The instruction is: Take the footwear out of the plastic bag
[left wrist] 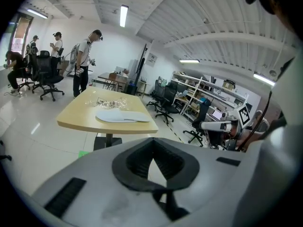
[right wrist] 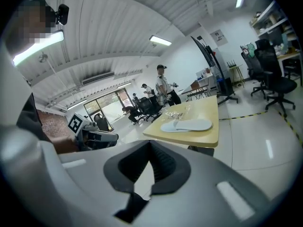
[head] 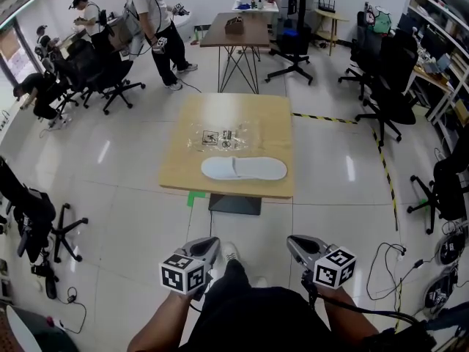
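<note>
My left claw (head: 205, 249) and right claw (head: 299, 248) hang low, close to my body, over the floor tiles. The jaws of both are pressed together, with nothing between them. Well ahead of both, on the wooden table (head: 179, 169), the white slippers (head: 244, 169) lie flat near its front edge — out of the bag and far from either claw. Just behind them lies the clear plastic bag (head: 218, 136), near them but apart.
</note>
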Demonstrator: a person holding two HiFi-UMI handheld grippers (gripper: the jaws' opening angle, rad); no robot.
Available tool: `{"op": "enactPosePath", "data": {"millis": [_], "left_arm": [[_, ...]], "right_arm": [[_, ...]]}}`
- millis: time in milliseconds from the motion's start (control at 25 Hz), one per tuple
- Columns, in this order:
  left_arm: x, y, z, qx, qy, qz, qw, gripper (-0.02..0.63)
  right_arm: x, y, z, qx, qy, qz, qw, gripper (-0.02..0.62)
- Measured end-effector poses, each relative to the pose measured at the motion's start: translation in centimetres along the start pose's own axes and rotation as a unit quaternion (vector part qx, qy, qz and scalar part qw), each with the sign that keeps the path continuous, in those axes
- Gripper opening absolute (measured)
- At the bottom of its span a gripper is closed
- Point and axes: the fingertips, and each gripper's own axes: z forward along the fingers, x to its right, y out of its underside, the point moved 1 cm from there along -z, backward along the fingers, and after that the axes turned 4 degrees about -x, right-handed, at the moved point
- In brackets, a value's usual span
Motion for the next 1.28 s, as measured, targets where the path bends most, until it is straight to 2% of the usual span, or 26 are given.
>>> {"op": "enactPosePath", "data": {"millis": [280,760,1160,1280], "left_arm": [[0.1,0.8,-1.1,0.003,-0.012,0.007,0.9999,0.006],[1.0,1.0,-1.1,-0.001,-0.009,0.03,0.9995,0.006],[1.9,1.0,-1.0,0.0,-0.002,0.041,0.9991,0.006],[2.4,0.9,-0.7,0.0,-0.004,0.056,0.9984,0.006]], "right_arm": [[-0.9,1.0,-0.9,-0.012,0.004,-0.019,1.0,0.001],[-1.1,2.0,-1.1,-0.027,0.014,-0.031,0.999,0.0],[-1.1,2.4,-1.4,-0.013,0.03,-0.029,0.999,0.0],[-1.1,2.6,-1.6,-0.015,0.033,-0.028,0.999,0.0]]}}
